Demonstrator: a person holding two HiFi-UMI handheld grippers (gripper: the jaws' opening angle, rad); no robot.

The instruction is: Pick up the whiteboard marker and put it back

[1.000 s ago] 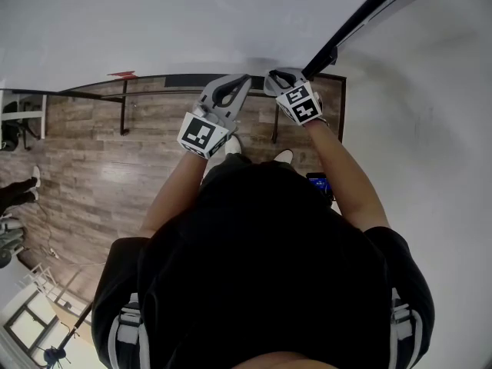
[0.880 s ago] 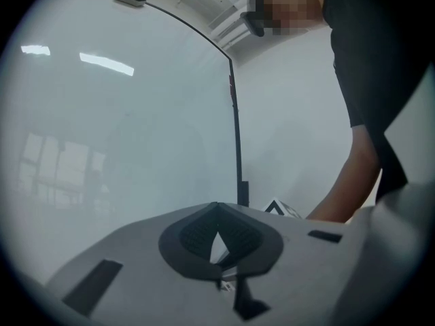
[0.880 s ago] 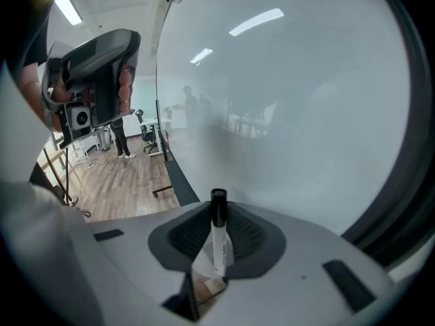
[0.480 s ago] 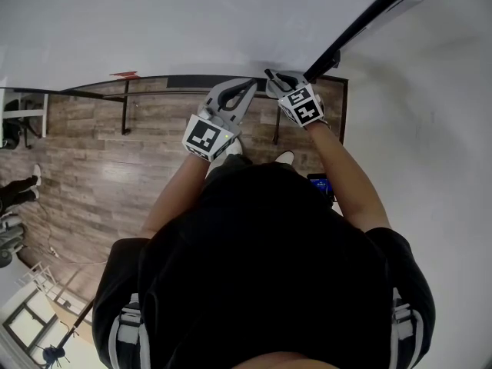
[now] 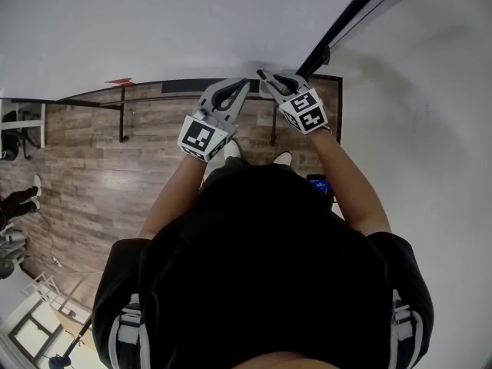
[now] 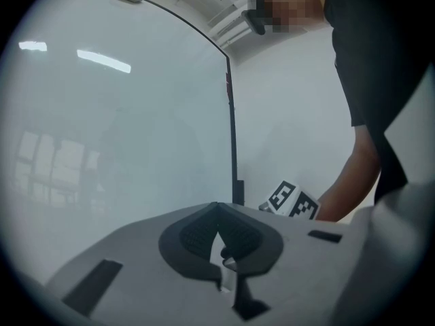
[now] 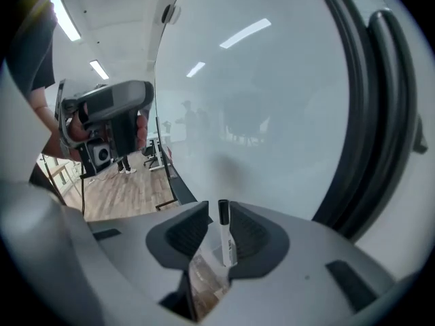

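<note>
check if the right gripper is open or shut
Open: right gripper has just been opening; whiteboard marker stands between its fingers, a gap beside it.

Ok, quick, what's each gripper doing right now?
Left gripper: closed, pads meeting at the tips, holding nothing.
Right gripper: open, its jaws have just been opening; the whiteboard marker stands between them, not clamped.
</note>
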